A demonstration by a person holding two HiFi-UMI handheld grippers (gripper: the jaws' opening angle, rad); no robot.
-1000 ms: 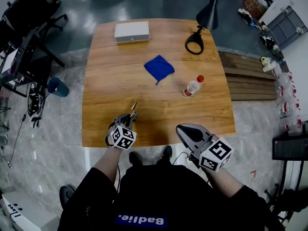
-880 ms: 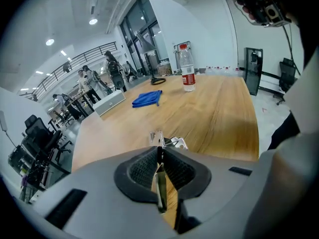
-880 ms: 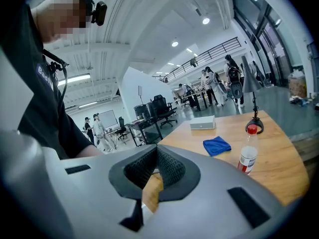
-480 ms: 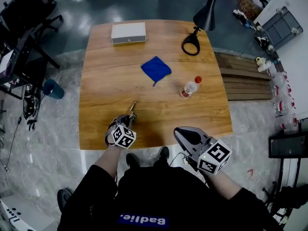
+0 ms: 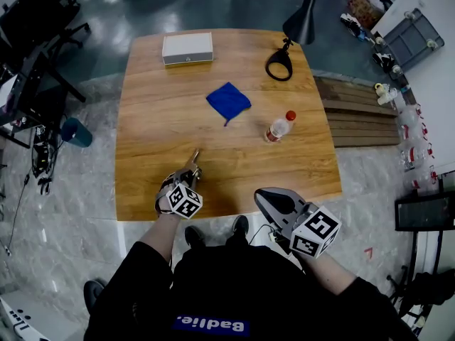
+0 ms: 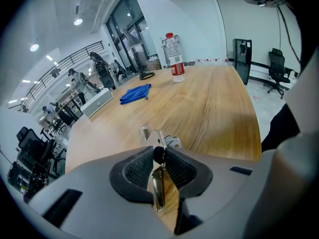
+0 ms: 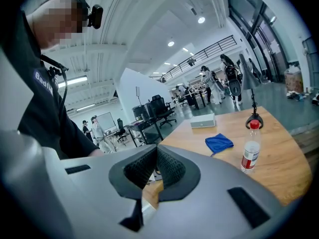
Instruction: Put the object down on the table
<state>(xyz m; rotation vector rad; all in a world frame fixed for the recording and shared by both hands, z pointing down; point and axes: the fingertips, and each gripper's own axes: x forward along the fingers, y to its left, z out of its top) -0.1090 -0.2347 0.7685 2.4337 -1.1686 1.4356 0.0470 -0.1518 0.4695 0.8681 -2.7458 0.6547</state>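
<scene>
Release looks close on our left side. The left gripper [image 5: 189,175] points steeply down over the near part of the pale-brown wooden table [image 5: 156,119]. Between its 2 ribbed black pads [image 6: 137,168] sits a small slim metal object with a dark knob [image 6: 158,183]. The object's bright far end pokes out past the tips and lies on or just above the wood; we cannot tell which. The jaws have just been opening, but they stand only slightly apart, and both pad tips appear to touch the knob. We judge the object is held, and held low so that letting go would leave it almost no drop. The right gripper [image 5: 266,197] hangs off the table's near edge, to the right of the left gripper, with its tips together and nothing between them. We take it as parked aside, since 1 hand is enough here.

Well ahead of the left gripper lies a crumpled blue cloth [image 5: 228,100], and right of that stands a clear plastic bottle with a red cap [image 5: 279,128]. Farthest from the gripper, along the far edge, are a flat white box [image 5: 188,48] and a black loop-shaped thing [image 5: 279,64] below a black lamp shade [image 5: 302,20]. The wood is smooth and level, and around it we see a glossy grey stone floor [image 5: 71,212], office chairs [image 5: 43,20] and a tall, bright workroom with distant people
</scene>
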